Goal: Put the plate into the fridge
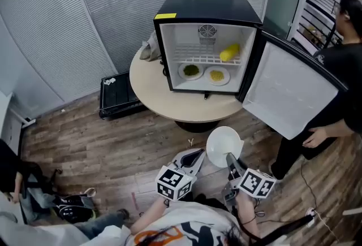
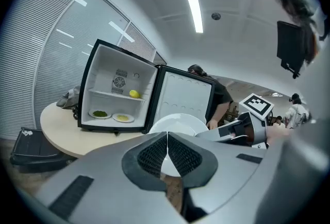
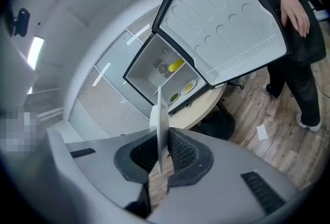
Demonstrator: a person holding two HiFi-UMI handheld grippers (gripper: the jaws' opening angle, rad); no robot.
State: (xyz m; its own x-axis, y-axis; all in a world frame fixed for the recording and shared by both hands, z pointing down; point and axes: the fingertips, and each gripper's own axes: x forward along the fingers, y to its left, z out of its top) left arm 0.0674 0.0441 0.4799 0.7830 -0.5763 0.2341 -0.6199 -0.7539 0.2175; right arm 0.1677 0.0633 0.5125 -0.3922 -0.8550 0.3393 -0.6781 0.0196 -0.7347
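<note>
A white empty plate (image 1: 223, 146) hangs over the wooden floor in front of the round table (image 1: 164, 100). My right gripper (image 1: 231, 160) is shut on its near rim. In the right gripper view the plate (image 3: 159, 120) shows edge-on, pinched between the pads. My left gripper (image 1: 193, 158) is just left of the plate, shut on nothing; its pads (image 2: 154, 155) meet, with the plate (image 2: 178, 124) beyond them. The black mini fridge (image 1: 206, 7) stands on the table, its door (image 1: 288, 92) swung open to the right. Inside are a plate of green food (image 1: 191, 70), a plate of yellow food (image 1: 217, 75) and a yellow item (image 1: 229, 52) on the shelf.
A person (image 1: 339, 81) in black stands right of the open door, one hand near its edge. A black case (image 1: 116, 95) lies on the floor left of the table. A grey bag (image 1: 150, 50) sits on the table beside the fridge. Shoes and a bag (image 1: 68, 205) lie at the lower left.
</note>
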